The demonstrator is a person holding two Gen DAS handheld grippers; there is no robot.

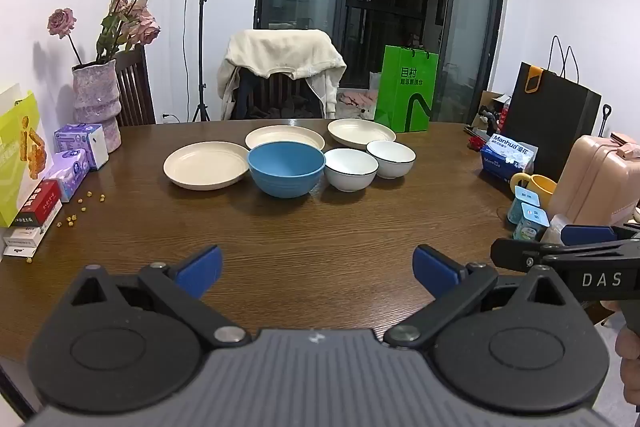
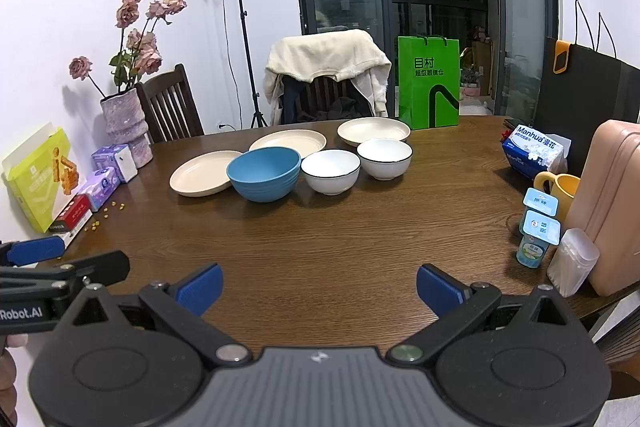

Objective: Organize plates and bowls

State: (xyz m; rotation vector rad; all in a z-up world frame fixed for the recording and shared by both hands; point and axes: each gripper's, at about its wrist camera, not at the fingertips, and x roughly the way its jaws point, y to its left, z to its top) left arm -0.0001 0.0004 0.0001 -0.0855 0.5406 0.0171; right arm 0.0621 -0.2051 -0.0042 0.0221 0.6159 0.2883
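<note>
three cream round plastic plates lie in a loose arc toward the far side of the dark wooden table, with a blue ribbed plastic bowl and two white ceramic bowls with thin dark rims just in front of them, nothing stacked yet. the left gripper and right gripper hover over the near edge, jaws wide apart and holding nothing. i'd worry most about the white bowls, which sit nearly touching, so a careless reach could knock one, and a shallow plate rim may slip from the pads.
</note>
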